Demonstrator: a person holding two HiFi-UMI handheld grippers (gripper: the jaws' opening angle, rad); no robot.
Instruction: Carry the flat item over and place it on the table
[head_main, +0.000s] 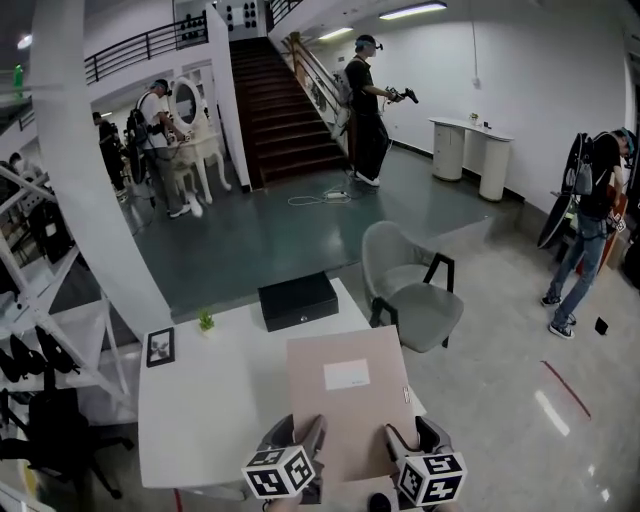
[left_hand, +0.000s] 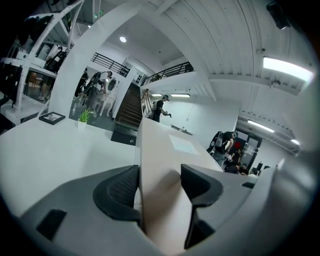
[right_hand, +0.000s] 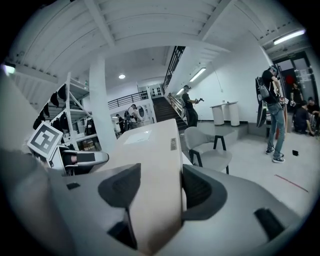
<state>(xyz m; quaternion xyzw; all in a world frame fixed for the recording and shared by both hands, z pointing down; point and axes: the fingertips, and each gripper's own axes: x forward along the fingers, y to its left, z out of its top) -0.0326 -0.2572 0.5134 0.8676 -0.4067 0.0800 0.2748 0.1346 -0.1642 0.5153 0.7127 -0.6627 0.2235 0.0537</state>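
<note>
Flat tan box (head_main: 348, 395), long axis pointing away over white worktop (head_main: 210, 400); left gripper (head_main: 311, 434) and right gripper (head_main: 401, 441) jaws clamped on its near edge.

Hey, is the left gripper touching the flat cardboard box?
Touching. In the left gripper view, the left gripper pinches the flat cardboard box between its jaws.

One parcel (head_main: 347, 400), one table (head_main: 210, 400), one chair (head_main: 410, 285), one black case (head_main: 297, 299), one frame (head_main: 160, 346), one plant (head_main: 206, 320); two grippers, left gripper (head_main: 303, 432) and right gripper (head_main: 412, 435); four people (head_main: 365, 100), perhaps more in the dim background.
</note>
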